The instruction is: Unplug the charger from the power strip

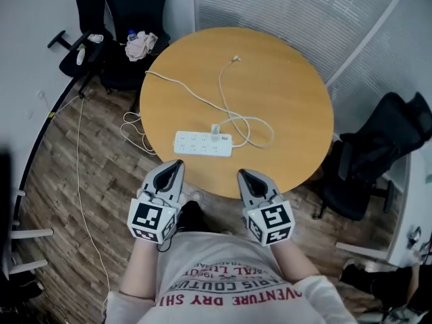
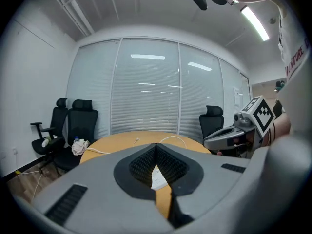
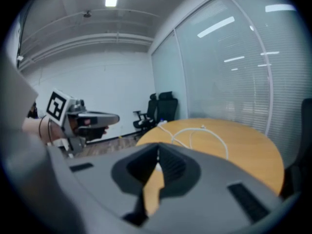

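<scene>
A white power strip (image 1: 202, 143) lies on the round wooden table (image 1: 283, 79), near its front edge. A small white charger (image 1: 216, 129) is plugged into the strip, and its white cable (image 1: 229, 93) loops across the tabletop. The strip's own cord (image 1: 177, 83) runs off the table's left side. My left gripper (image 1: 178, 163) and right gripper (image 1: 241, 174) hover side by side just before the table's near edge. Both are shut with nothing held, short of the strip. Part of the strip (image 2: 157, 178) shows past the left gripper (image 2: 157, 147). The right gripper (image 3: 157, 150) faces the table from the right.
Two black office chairs (image 1: 135, 19) stand beyond the table at the upper left, one holding a crumpled cloth (image 1: 140, 46). Another black chair (image 1: 374, 157) is at the table's right. Cords (image 1: 81, 154) trail over the wooden floor at the left. A glass wall with blinds (image 1: 297, 12) runs behind.
</scene>
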Motion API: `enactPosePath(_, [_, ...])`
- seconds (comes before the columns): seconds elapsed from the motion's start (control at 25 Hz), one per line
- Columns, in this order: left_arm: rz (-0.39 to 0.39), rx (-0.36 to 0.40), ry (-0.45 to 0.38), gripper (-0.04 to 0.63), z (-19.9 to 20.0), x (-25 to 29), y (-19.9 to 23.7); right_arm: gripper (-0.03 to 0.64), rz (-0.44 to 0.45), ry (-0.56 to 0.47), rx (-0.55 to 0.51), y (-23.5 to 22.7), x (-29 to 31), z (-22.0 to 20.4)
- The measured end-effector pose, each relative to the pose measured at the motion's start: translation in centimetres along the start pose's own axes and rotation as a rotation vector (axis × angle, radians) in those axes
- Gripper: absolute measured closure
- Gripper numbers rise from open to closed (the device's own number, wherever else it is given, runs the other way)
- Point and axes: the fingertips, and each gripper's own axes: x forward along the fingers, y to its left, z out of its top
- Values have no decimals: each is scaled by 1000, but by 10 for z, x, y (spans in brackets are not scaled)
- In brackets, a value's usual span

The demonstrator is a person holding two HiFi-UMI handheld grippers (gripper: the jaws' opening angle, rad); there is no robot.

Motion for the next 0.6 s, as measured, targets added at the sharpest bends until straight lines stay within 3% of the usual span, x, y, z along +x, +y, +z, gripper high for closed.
enactPosePath(0.32, [-196,46,58,563,8,79,60,589,-159,22,99,-33,68,22])
enactPosePath(0.6, [-311,34,165,563,-32,126,93,589,-264,107,224,-54,108,-1])
